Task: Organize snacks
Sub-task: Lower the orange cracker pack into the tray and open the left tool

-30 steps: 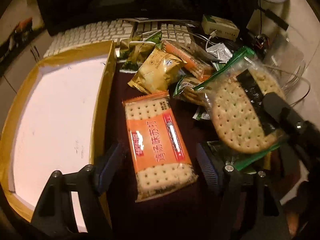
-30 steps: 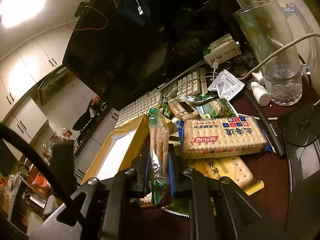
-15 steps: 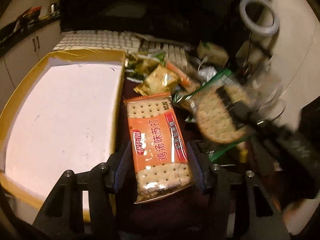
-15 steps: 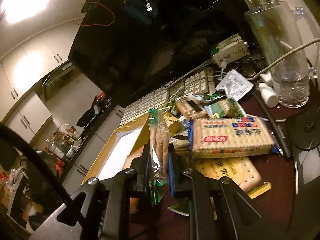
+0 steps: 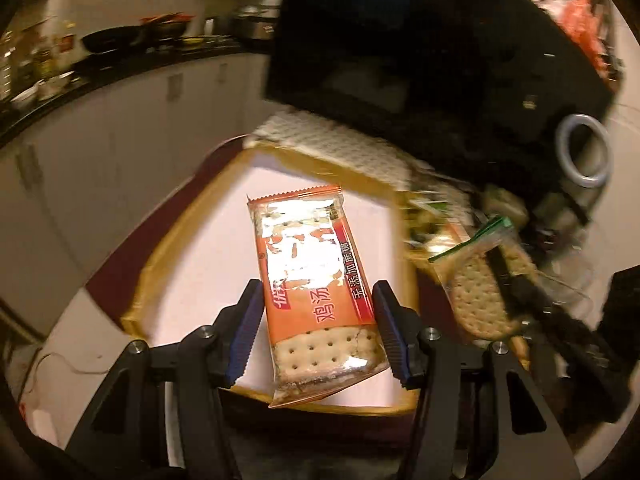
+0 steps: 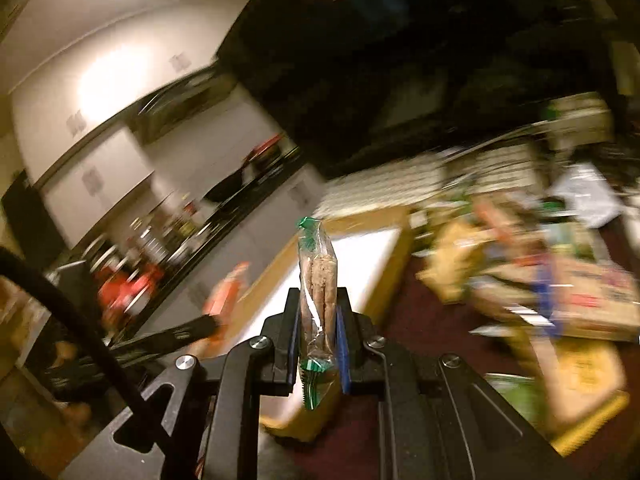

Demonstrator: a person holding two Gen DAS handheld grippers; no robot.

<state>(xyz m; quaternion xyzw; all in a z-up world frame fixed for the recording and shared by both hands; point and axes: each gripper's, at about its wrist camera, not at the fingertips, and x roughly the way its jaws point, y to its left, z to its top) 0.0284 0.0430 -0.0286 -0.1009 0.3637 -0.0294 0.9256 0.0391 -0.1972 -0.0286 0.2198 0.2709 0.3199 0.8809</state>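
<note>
- Orange wrapper first: the left gripper (image 5: 318, 330) has its blue-padded fingers (image 5: 245, 338) clamped on both long edges of an orange cracker pack (image 5: 316, 292), near the pack's lower end.
- Glare wipes out most of the print, but you can read big white characters "鸡汤" on the orange part and "无添加蔗糖" running along a dark red strip on its right side. A clear window at the bottom shows a pale cracker with rows of holes.
- That pack hangs in the air over a shallow box (image 5: 150, 264) with yellowish-brown walls and a white floor. It isn't touching the floor, as far as I can tell.
- Right gripper (image 6: 318, 344) is closed tight on a thin clear packet with green ends (image 6: 318, 292), held upright and edge-on, brown crackers stacked inside. No readable text on that one.
- From the left camera, the same packet (image 5: 480, 292) shows its flat side: a big round dotted cracker, just right of the box.
- Right camera is heavily smeared. Past the packet sits the box (image 6: 384, 280), and to the right a pile of snack packs (image 6: 560, 292) on the dark red table (image 6: 424, 320); one has blue and red printing, too blurry to read.
- Behind everything: a white keyboard (image 5: 340, 148) and a black monitor (image 5: 420, 48).
</note>
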